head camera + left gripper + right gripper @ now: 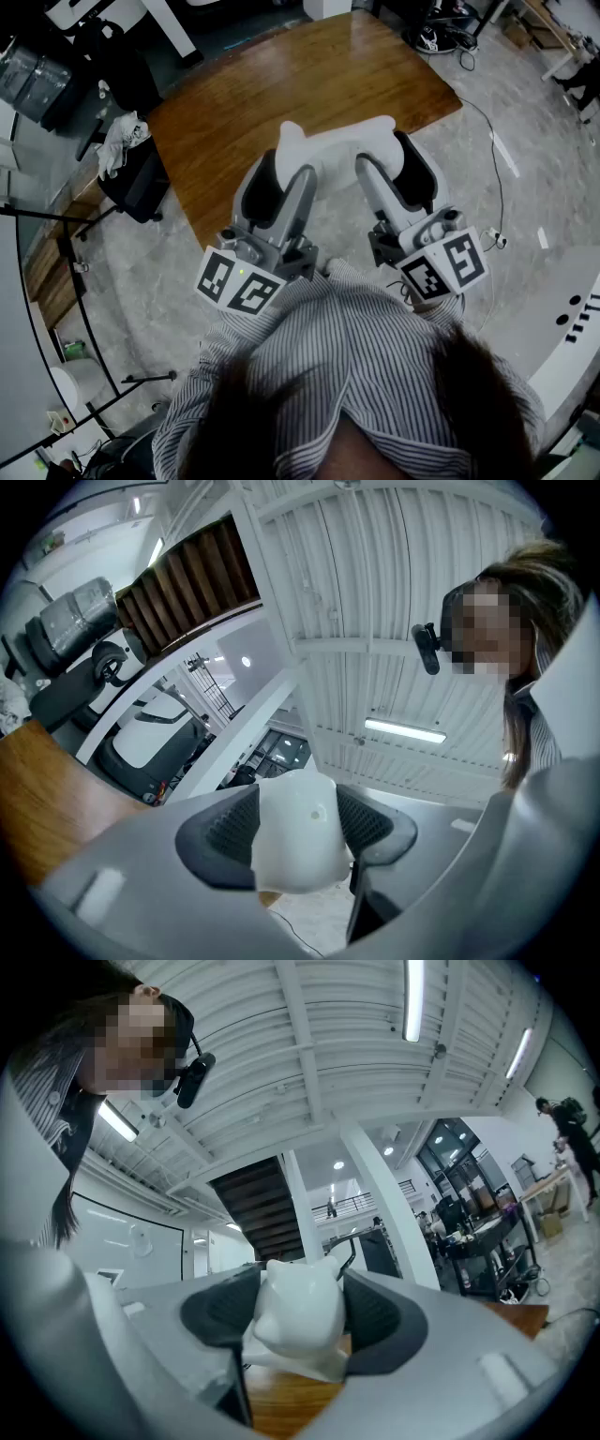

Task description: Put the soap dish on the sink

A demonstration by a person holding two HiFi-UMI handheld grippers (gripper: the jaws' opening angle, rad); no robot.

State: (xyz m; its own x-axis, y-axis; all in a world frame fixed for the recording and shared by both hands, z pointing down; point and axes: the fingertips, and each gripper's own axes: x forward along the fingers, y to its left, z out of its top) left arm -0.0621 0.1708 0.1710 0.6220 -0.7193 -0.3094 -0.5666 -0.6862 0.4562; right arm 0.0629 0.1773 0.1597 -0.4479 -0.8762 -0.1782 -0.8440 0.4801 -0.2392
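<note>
A white soap dish hangs in the air over the near edge of a wooden table, carried between both grippers. My left gripper is shut on its left end, and the dish fills the gap between the dark pads in the left gripper view. My right gripper is shut on the right end, where the dish sits pressed between the pads in the right gripper view. Both grippers tilt slightly upward, so their cameras mostly see ceiling. No sink shows in any view.
A black chair with a white cloth stands left of the table. Cables trail over the marble floor on the right. A white counter edge curves in at the lower right. Black stand legs cross the lower left.
</note>
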